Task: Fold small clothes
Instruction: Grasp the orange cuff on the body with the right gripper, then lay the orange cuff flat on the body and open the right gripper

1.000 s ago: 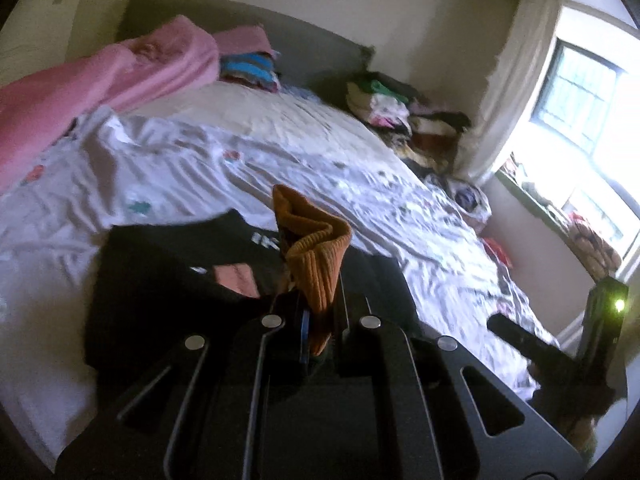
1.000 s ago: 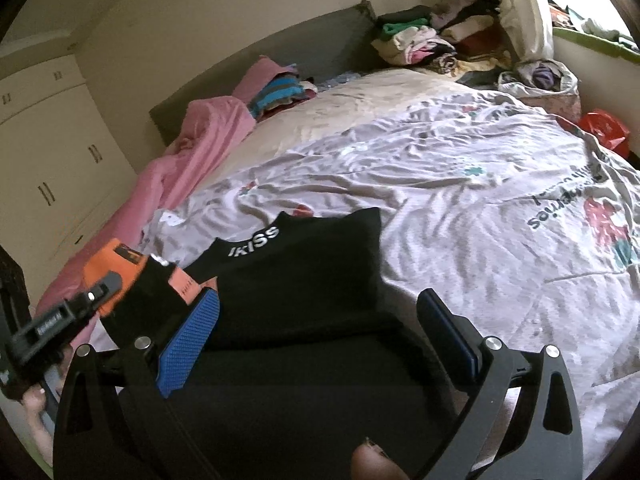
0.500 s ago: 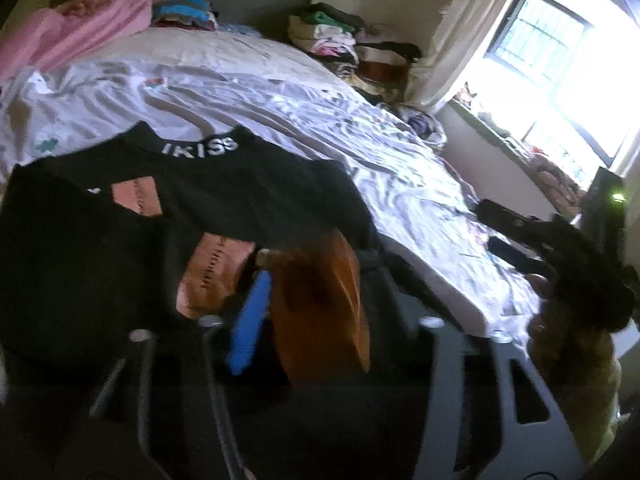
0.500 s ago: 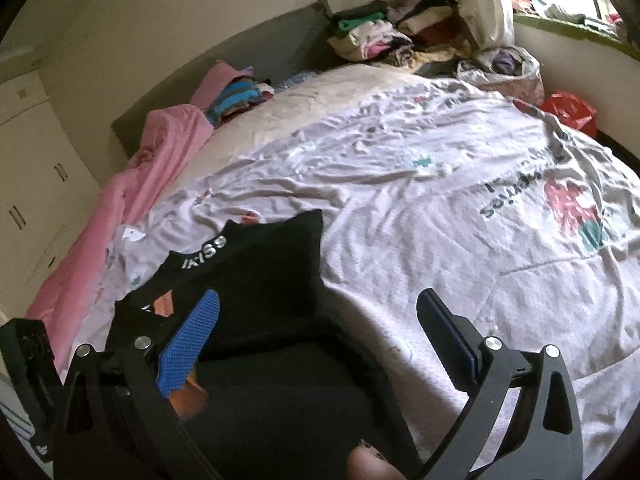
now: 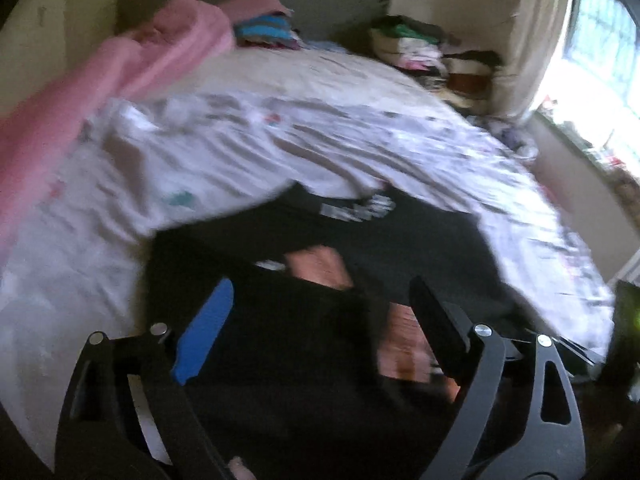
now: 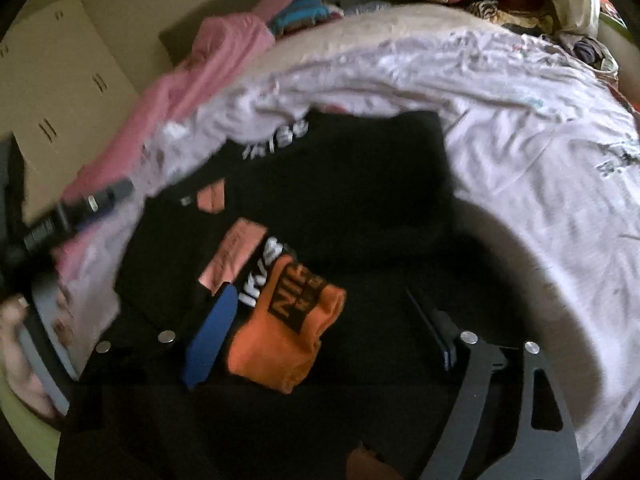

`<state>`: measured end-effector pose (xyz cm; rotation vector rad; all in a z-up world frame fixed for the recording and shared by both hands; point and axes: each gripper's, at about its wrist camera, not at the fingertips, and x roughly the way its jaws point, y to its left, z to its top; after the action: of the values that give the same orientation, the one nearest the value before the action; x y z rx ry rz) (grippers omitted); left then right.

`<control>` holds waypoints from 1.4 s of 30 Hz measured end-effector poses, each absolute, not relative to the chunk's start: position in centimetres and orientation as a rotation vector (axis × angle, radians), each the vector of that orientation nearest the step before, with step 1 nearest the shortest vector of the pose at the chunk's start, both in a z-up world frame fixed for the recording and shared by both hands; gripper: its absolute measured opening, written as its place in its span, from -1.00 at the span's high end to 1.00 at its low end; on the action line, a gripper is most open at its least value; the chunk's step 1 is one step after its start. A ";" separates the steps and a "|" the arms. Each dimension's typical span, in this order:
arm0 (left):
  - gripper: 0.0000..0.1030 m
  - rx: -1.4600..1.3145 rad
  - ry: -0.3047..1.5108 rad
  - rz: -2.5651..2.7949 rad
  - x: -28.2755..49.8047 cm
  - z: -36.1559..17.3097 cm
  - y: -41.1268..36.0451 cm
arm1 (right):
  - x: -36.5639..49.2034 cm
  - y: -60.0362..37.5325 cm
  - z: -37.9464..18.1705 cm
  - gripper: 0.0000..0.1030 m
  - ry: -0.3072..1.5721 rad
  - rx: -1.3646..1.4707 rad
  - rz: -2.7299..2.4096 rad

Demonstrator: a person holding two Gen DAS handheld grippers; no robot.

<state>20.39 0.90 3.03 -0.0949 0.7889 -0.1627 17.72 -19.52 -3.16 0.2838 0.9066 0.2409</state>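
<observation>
Two grippers over the bed's wrinkled white printed sheet [image 6: 520, 128]. Left gripper [image 5: 320, 312]: jaws released, opening, nothing clamped. Right gripper [image 6: 320, 312]: jaws closing, unclenched. Between them, flat on the sheet: black garment with orange cuff [image 6: 280, 344].

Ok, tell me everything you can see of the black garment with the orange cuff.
The black garment lies spread on the white printed bedsheet, its white-lettered collar toward the headboard. It looks like soft knit, with pinkish-orange patches on the front. One sleeve is folded across it, its ribbed orange cuff with black lettering lying on the body. The right gripper, jaws closing, straddles the cuff without pressing it. The picture is blurred.
</observation>
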 end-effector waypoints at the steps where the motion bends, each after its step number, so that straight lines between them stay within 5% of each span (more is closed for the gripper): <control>1: -0.70 -0.102 0.777 -0.146 20.4 3.1 1.7 | 18.2 -18.8 -4.0 -0.50 0.926 0.276 0.252; 4: -0.70 -0.212 0.748 -0.145 20.0 2.6 5.2 | 19.2 -17.7 -5.6 -0.10 0.961 0.267 0.242; 6: -0.70 -0.263 0.761 -0.111 20.1 2.3 7.4 | 19.1 -17.4 -5.4 0.45 0.925 0.244 0.248; 8: -0.70 -0.285 0.759 -0.050 20.1 2.4 9.2 | 18.9 -17.4 -4.8 0.80 0.896 0.252 0.277; 24: -0.70 -0.387 0.693 0.008 19.4 3.1 13.2 | 20.3 -15.5 8.7 0.86 0.534 -0.057 0.385; 42: -0.70 -0.210 0.774 -0.109 20.4 0.8 6.0 | 23.1 -17.9 4.7 0.86 0.606 -0.055 0.285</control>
<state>20.39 6.05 0.75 -0.2105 0.7735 -0.1092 23.09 -17.93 4.71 -0.0549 0.6056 0.2851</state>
